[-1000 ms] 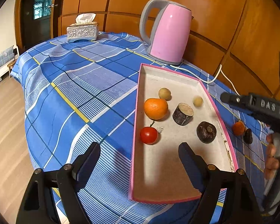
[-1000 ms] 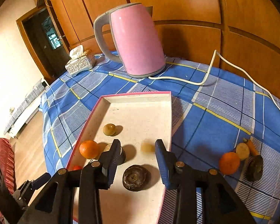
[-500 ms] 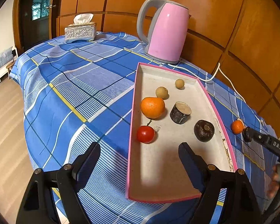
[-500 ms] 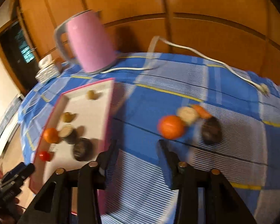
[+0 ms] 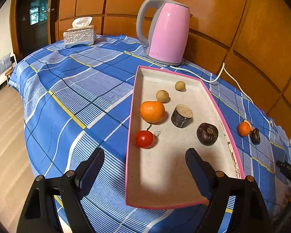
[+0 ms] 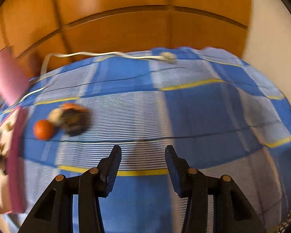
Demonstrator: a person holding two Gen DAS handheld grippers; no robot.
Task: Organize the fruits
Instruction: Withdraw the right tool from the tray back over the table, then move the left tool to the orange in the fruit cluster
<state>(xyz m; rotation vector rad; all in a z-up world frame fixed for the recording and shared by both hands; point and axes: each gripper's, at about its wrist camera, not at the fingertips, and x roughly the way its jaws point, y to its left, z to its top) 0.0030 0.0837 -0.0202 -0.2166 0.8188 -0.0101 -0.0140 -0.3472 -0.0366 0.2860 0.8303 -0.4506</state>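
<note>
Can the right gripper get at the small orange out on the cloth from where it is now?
Probably yes. The right gripper is open and empty, and only bare cloth lies between it and the orange, though dark fruit crowds its far side.

Count, left wrist view:
- pink-rimmed shallow cardboard tray (image 5: 231,147): 1
- in tray: 1 orange tangerine (image 5: 152,111), 1 red cherry tomato (image 5: 144,139), 2 small tan round fruits (image 5: 162,96) (image 5: 180,85), 2 dark brown stubby pieces (image 5: 182,116) (image 5: 207,134)
- on counter beside tray: 1 small orange fruit (image 5: 243,129), 1 dark piece (image 5: 255,136)
- pink electric kettle (image 5: 168,34): 1
- silver tissue box (image 5: 79,36): 1
</note>
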